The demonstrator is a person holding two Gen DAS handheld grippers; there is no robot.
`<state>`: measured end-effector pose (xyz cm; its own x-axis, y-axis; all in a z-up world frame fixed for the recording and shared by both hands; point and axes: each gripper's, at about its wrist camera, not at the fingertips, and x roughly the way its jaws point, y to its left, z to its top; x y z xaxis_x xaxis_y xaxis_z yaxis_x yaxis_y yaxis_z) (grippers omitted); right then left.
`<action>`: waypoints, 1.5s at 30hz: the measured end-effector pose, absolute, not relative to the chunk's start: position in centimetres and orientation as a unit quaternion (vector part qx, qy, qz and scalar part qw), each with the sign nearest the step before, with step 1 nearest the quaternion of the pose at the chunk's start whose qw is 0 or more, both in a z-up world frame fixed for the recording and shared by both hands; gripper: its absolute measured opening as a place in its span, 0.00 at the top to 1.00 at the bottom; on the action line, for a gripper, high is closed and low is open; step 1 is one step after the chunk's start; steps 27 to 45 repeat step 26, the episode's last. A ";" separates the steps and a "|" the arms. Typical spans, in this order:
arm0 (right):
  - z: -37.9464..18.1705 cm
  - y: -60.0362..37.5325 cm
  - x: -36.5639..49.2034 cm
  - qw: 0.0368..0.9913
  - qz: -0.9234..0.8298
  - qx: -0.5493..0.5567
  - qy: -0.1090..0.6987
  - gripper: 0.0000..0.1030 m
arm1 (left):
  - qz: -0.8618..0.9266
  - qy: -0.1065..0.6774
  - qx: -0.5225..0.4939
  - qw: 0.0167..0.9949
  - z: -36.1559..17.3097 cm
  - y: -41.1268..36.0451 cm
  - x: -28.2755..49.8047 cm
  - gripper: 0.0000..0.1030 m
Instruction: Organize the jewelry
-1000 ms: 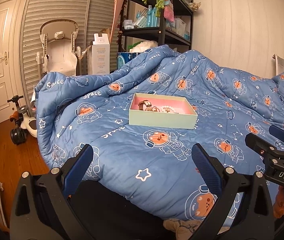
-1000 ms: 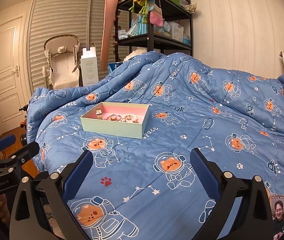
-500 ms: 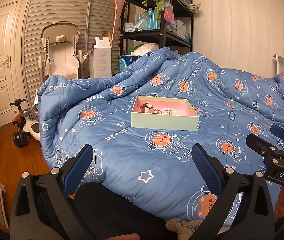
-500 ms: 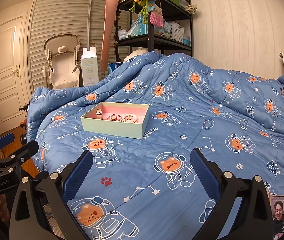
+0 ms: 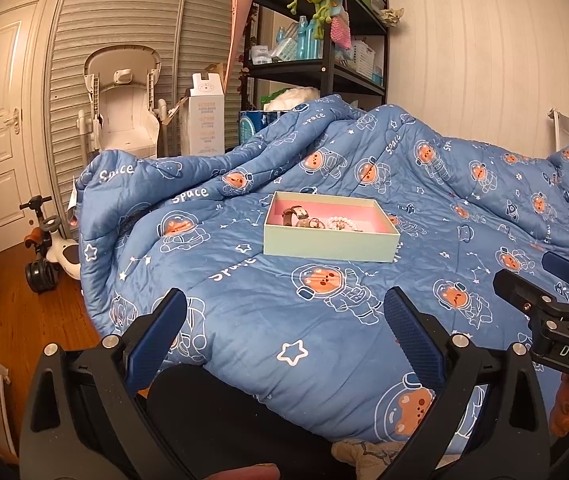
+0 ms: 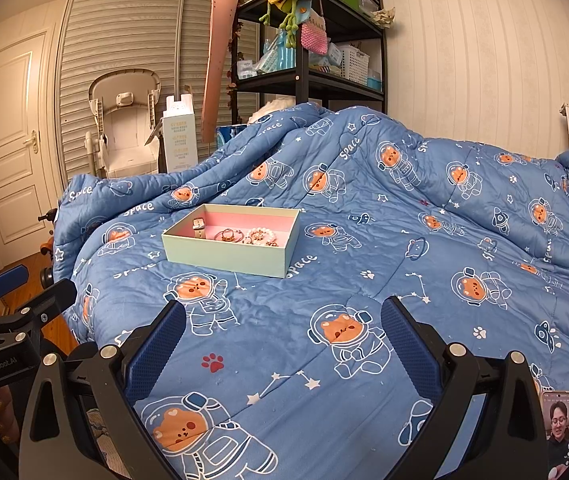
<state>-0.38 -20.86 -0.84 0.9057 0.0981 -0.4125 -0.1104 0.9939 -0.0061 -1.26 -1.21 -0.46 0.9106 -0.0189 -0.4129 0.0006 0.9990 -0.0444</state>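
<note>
Pale green box [image 5: 330,245], pink inside, holds a watch [image 6: 199,227] and beaded bracelets [image 6: 261,236], ahead of both grippers' [image 5: 284,320] [image 6: 282,334] wide-open, empty fingers.

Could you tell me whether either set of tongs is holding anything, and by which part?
Nothing is held. The left tongs and right tongs are both open above the blue quilt; the jewelry lies in the pink-lined box.
</note>
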 end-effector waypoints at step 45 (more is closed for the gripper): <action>-0.8 -20.8 -0.4 0.976 0.053 -0.015 0.211 0.07 | -0.002 0.216 -0.026 0.976 -0.4 -1.0 -1.3 0.06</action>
